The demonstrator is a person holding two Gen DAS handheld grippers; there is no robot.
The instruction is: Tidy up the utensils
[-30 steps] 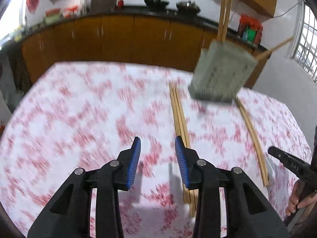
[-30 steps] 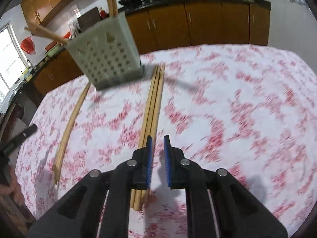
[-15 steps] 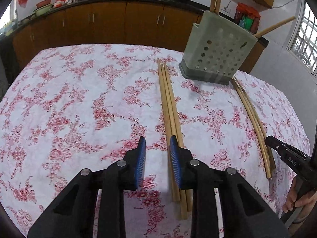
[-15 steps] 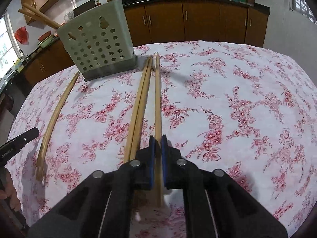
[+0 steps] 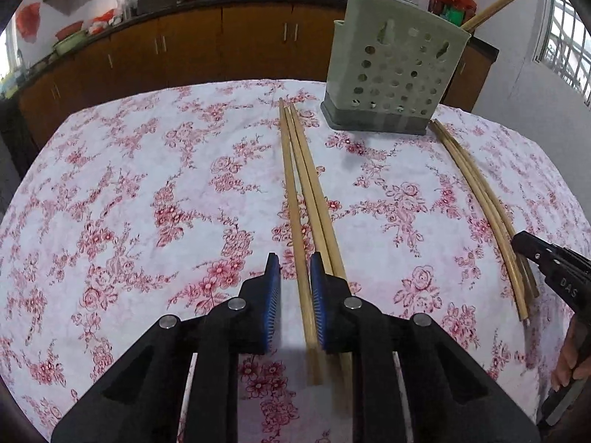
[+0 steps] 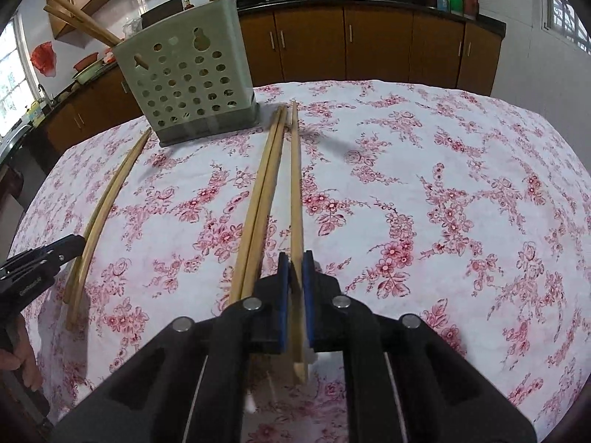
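Note:
A pale green perforated utensil holder [image 5: 395, 74] stands at the table's far side with several chopsticks sticking out; it also shows in the right wrist view [image 6: 188, 74]. Three long wooden chopsticks [image 5: 306, 192] lie in the middle of the table. My left gripper [image 5: 294, 269] is narrowly open astride the leftmost chopstick [image 5: 293, 203], not clamped. My right gripper [image 6: 295, 269] is shut on a single chopstick [image 6: 295, 184], with two others [image 6: 264, 192] lying just left of it.
A second bundle of chopsticks [image 5: 480, 214] lies right of the holder, seen at left in the right wrist view [image 6: 107, 199]. The table carries a red floral cloth [image 5: 147, 203]. Brown kitchen cabinets [image 6: 369, 48] stand behind. The other gripper's tip [image 5: 546, 269] shows at the right edge.
Both grippers moved forward and down over the middle chopsticks. The left jaws narrowed around one chopstick. The right jaws closed on a single chopstick and parted it from the other two.

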